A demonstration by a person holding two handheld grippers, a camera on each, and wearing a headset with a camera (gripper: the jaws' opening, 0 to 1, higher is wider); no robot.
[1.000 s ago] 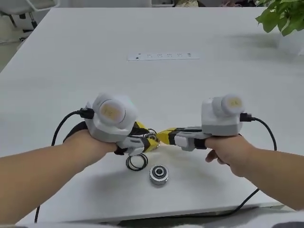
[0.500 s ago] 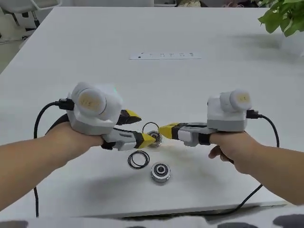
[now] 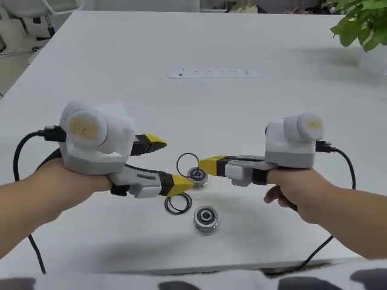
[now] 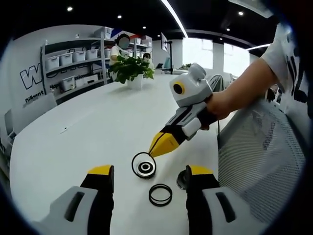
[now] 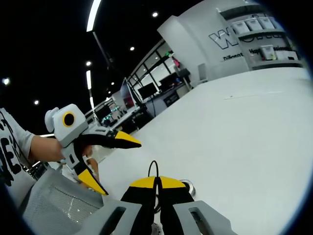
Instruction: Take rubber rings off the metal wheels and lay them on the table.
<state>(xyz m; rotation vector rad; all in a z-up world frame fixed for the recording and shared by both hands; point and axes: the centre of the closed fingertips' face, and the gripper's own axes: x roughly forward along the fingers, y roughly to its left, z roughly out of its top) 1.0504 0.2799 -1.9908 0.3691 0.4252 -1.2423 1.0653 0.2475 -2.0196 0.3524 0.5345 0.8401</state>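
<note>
At the near edge of the white table, the person holds the two grippers tip to tip over a small cluster of parts. The right gripper has its yellow-tipped jaws pressed together, and its own view shows a thin black rubber ring pinched between them. From the head view that ring stands up as a loop just beside and above a metal wheel resting on the table; I cannot tell whether the ring's lower edge is touching the wheel or is clear of it. The left gripper points in from the other side with its jaws spread wide, one tip raised above the table and the other low, close to the wheel, grasping nothing. Just in front of that wheel, nearer the person, a couple of loose rings lie flat on the table, overlapping one another. A second wheel sits right beside them, a little closer to the table's edge; whether it carries a ring I cannot make out. A black cable trails from the back of each gripper. Farther off, a flat socket strip is set in the middle of the tabletop, and a leafy green plant stands at the far right corner.
</note>
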